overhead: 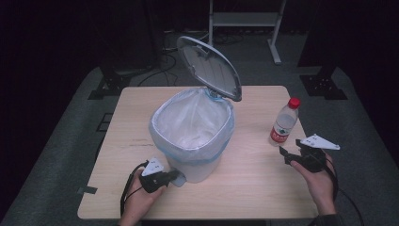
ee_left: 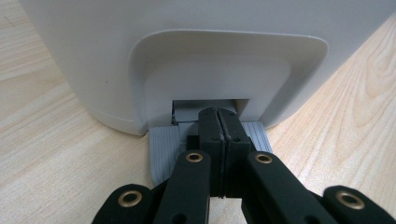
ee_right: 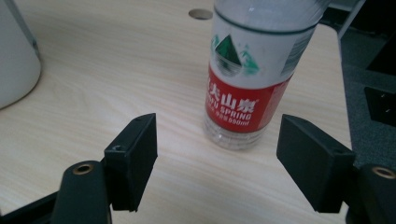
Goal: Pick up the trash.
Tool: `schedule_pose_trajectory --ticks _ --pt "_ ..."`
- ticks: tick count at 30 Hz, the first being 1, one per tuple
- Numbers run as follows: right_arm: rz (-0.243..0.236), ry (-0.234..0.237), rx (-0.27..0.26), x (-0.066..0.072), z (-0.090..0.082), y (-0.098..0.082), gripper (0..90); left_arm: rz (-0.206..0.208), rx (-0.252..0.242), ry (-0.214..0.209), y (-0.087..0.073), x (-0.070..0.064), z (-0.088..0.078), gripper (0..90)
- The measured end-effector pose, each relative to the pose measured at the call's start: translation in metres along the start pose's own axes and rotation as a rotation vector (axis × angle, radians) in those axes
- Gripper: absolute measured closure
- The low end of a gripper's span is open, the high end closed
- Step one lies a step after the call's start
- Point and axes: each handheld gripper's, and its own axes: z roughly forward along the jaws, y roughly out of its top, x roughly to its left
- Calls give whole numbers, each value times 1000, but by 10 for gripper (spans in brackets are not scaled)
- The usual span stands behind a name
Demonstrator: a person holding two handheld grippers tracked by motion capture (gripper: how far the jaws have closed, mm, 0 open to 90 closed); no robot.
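A white pedal bin point(overhead: 193, 136) lined with a clear bag stands mid-table, its grey lid point(overhead: 209, 66) tipped up. My left gripper point(overhead: 171, 176) is shut, and its jaws rest together on the bin's grey foot pedal point(ee_left: 163, 144) at the base recess. In the left gripper view, the left gripper point(ee_left: 218, 121) has nothing between its pads. A clear water bottle point(overhead: 283, 123) with a red cap and red label stands upright at the right. My right gripper point(overhead: 291, 149) sits just in front of it, open. The bottle point(ee_right: 247, 70) stands beyond the jaw tips of the right gripper point(ee_right: 219, 128), untouched.
The table's right edge point(overhead: 301, 141) runs close behind the bottle, with grey carpet beyond. The bin wall point(ee_right: 16, 60) shows at the left of the right gripper view. A round hole point(ee_right: 201, 14) sits in the tabletop behind the bottle. A white frame point(overhead: 244, 21) stands on the floor far back.
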Motion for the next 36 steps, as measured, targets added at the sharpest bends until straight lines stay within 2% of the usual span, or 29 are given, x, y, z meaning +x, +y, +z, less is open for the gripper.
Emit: schedule_pose_trajectory --ticks 13,23,36 --pt "16 -12 -23 -8 2 14 265 -6 0 0 0 0 0 892" --pt "35 -6 -40 -16 16 17 197 -7 0 0 0 0 0 891" --pt "35 11 -80 -23 37 14 188 -8 1 -3 0 0 0 891"
